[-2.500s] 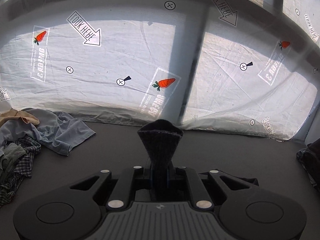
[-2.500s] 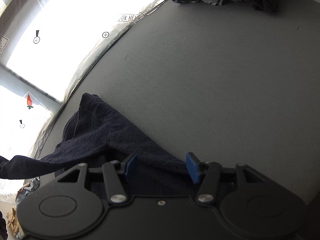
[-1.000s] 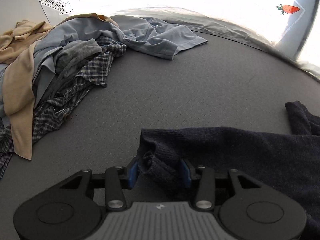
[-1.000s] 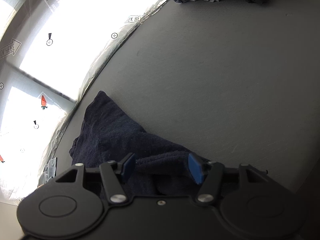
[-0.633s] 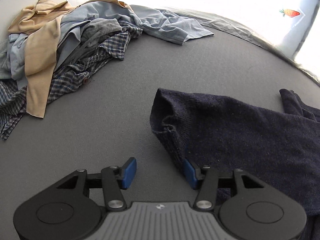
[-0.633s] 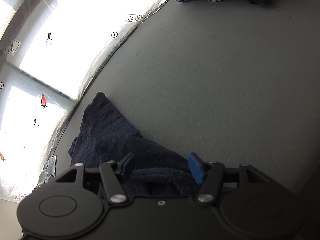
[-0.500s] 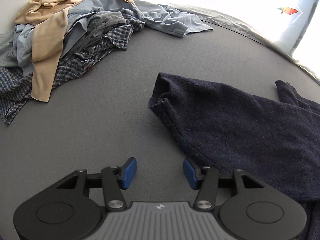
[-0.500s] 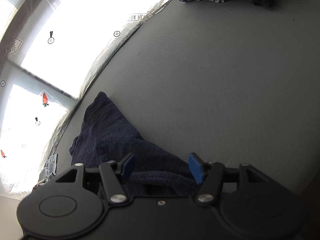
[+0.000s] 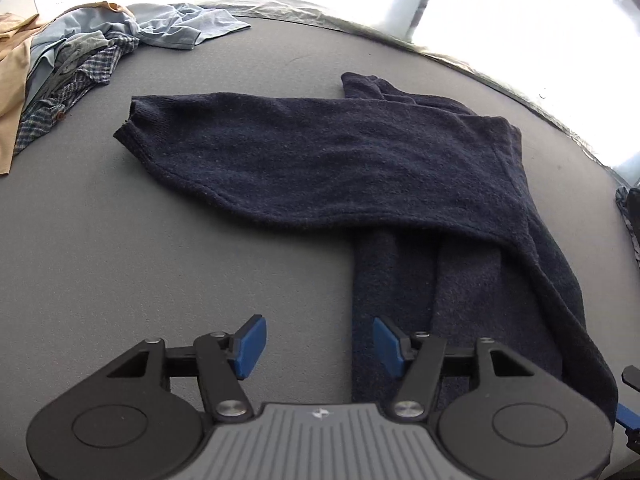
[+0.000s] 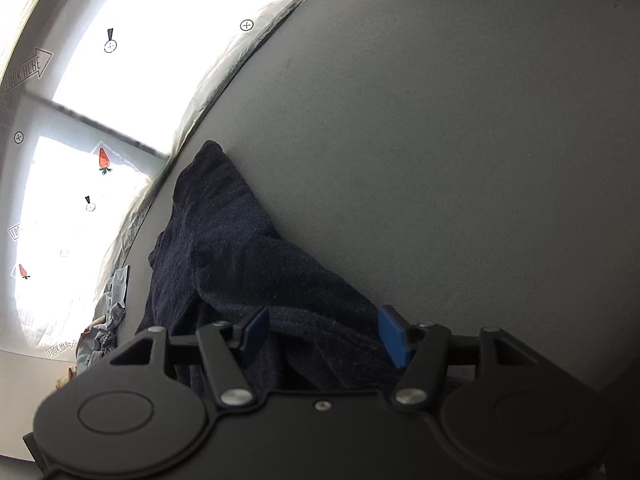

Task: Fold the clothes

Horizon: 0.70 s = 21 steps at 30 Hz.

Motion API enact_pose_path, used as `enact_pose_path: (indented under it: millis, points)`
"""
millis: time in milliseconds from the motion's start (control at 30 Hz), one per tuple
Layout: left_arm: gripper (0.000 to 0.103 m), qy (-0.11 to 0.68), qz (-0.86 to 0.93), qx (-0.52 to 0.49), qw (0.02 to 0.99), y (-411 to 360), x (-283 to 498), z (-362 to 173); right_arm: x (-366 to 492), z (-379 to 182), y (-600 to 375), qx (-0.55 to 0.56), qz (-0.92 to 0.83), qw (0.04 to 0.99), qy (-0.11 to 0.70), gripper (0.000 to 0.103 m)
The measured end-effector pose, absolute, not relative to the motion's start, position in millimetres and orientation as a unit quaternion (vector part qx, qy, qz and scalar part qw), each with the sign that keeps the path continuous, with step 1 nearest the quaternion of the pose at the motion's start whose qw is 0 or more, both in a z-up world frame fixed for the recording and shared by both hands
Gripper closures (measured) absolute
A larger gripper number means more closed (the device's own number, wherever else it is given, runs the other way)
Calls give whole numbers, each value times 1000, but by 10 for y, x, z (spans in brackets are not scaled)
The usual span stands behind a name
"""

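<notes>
While the navy sweater (image 9: 340, 168) lies mid-table with one sleeve laid across its body (a fold begun, evidently), the left gripper (image 9: 316, 346) is opening, empty, beside its hem. Right gripper (image 10: 324, 334) straddles cloth, pads apart, gripping nothing.

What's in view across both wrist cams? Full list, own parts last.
dark navy knitted sweater: 1, navy, mid-table, one sleeve laid leftwards
heap of unfolded clothes: 1 heap, light blue, checked, grey and tan, far-left of table
dark cloth: 1, dark, right table edge, mostly cut off
grey felt-like table: 1, grey
translucent sheet with carrot and arrow stickers: 1, white, behind table
left gripper: 1, black, blue fingers, opening, nothing between them
right gripper: 1, black, blue fingers, open over sweater
</notes>
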<state>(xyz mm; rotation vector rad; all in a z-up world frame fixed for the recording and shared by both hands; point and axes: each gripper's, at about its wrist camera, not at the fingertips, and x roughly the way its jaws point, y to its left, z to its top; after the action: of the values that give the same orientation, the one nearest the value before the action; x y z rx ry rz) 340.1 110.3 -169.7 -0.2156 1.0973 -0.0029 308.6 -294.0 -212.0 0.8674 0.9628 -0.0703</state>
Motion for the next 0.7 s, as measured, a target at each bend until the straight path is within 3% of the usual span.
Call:
enact_pose_path:
  millis: [133,267,367,433,500,700]
  points:
    - [33,533,-58,-44,843,652,3203,-1780,3116,-2094,-2735,347,16,815,464,32]
    - [33,557,-83,-1,826,426,3064,-1937,3166,-2120,-2595,292,28,826,481,33]
    - [32,573,-87,14,815,345,3005,-2037,3229,-2203,-2589,281,24,821,497,49]
    - [31,575,-84,8,814,386,3000,-2058,3259,-2263,-2618,288,25,813,506,70]
    - [23,578,-78,2,813,425,3000,-2094,3249,-2287,-2665,314,35,805,503,79]
    - [17,585,-63,-32,808,536,3026,-2192,3214,-2250,-2745,365,69,797,476,89]
